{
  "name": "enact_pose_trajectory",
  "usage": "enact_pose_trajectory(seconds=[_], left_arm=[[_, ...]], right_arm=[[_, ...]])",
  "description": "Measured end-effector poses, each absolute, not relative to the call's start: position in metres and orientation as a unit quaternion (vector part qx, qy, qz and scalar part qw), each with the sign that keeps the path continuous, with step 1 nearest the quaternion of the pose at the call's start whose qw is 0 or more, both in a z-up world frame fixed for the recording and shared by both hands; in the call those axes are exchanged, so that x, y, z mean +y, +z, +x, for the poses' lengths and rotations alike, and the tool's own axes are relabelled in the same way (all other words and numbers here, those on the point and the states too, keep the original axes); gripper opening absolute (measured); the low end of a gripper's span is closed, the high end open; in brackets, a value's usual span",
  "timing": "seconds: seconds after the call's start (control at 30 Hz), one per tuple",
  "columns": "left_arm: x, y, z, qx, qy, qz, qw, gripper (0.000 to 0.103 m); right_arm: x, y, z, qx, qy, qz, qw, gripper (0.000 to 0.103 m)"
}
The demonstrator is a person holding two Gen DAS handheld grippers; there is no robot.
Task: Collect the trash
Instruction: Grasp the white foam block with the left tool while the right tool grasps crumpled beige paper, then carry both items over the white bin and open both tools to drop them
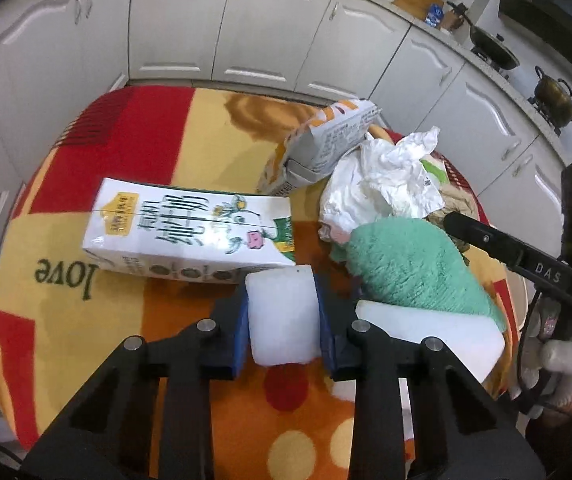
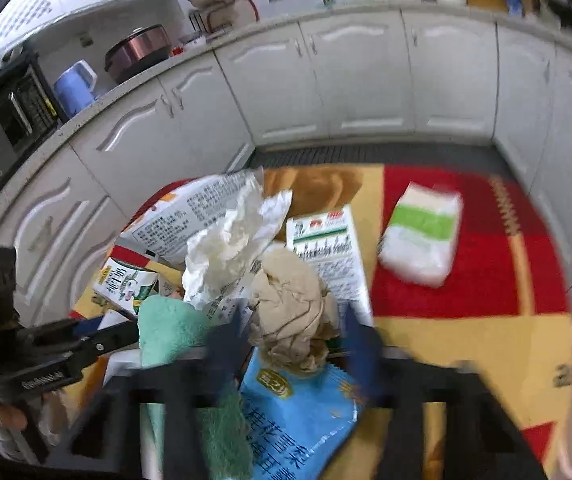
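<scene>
Left claw (image 1: 284, 316), bottom centre of the left wrist view: blue pads clamped on a white foam block (image 1: 282, 316), pressed on both its sides. Just right of it, a second white block (image 1: 437, 332) under a green fuzzy cloth (image 1: 409, 264). Upper left of the claw, a white milk carton (image 1: 190, 232) lying flat on the patterned surface (image 1: 190, 128); further up, an orange-and-white bag (image 1: 325, 144) and crumpled white paper (image 1: 385, 184) in the frame's right half. Right claw (image 2: 291, 340), lower centre of the blurred right wrist view: blue fingers (image 2: 359, 340) drawn in on either side of a crumpled brown paper wad (image 2: 289, 316), seemingly gripping it, above a blue snack packet (image 2: 297, 412). Centre right of the frame, a green-banded tissue pack (image 2: 421, 236) on the red patch, well apart.
</scene>
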State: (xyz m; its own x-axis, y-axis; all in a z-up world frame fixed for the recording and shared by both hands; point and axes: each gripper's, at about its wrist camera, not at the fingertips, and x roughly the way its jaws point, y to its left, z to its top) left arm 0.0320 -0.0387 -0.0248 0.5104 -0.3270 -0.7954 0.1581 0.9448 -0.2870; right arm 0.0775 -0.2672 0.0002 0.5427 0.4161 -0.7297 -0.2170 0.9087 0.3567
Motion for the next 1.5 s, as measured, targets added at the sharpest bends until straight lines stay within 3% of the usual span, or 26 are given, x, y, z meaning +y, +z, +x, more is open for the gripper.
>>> enact_pose_trajectory(seconds=[0.07, 0.4, 0.67, 1.13, 1.2, 1.23, 1.27, 1.43, 1.5], left_arm=[[-0.030, -0.016, 0.026, 0.462, -0.136, -0.093, 0.871, 0.026], [-0.043, 0.057, 0.003, 0.404, -0.180, -0.107, 0.890, 0.026], [-0.147, 0.079, -0.005, 0.399, -0.273, -0.062, 0.873, 0.026], [-0.327, 0.048, 0.018, 0.450, -0.340, -0.040, 0.824, 0.026], [-0.352, 0.041, 0.022, 0.458, -0.343, -0.038, 0.819, 0.026], [-0.367, 0.036, 0.024, 0.462, -0.346, -0.037, 0.816, 0.026], [-0.375, 0.034, 0.025, 0.464, -0.350, -0.037, 0.813, 0.026], [-0.426, 0.016, 0.032, 0.472, -0.354, -0.027, 0.807, 0.028], [-0.435, 0.011, 0.036, 0.470, -0.347, -0.024, 0.811, 0.037]], right_arm=[[-0.274, 0.006, 0.070, 0.427, 0.186, 0.118, 0.877, 0.028], [-0.346, 0.043, 0.021, 0.374, 0.148, 0.134, 0.906, 0.027], [-0.460, 0.026, -0.010, 0.387, 0.027, 0.139, 0.911, 0.027], [-0.593, -0.055, -0.028, 0.448, -0.091, 0.199, 0.867, 0.027], [-0.602, -0.059, -0.034, 0.448, -0.095, 0.204, 0.865, 0.036], [-0.607, -0.059, -0.037, 0.444, -0.097, 0.205, 0.867, 0.049], [-0.610, -0.059, -0.040, 0.441, -0.098, 0.206, 0.868, 0.054], [-0.628, -0.062, -0.060, 0.434, -0.102, 0.215, 0.869, 0.055], [-0.632, -0.065, -0.065, 0.432, -0.098, 0.230, 0.866, 0.055]])
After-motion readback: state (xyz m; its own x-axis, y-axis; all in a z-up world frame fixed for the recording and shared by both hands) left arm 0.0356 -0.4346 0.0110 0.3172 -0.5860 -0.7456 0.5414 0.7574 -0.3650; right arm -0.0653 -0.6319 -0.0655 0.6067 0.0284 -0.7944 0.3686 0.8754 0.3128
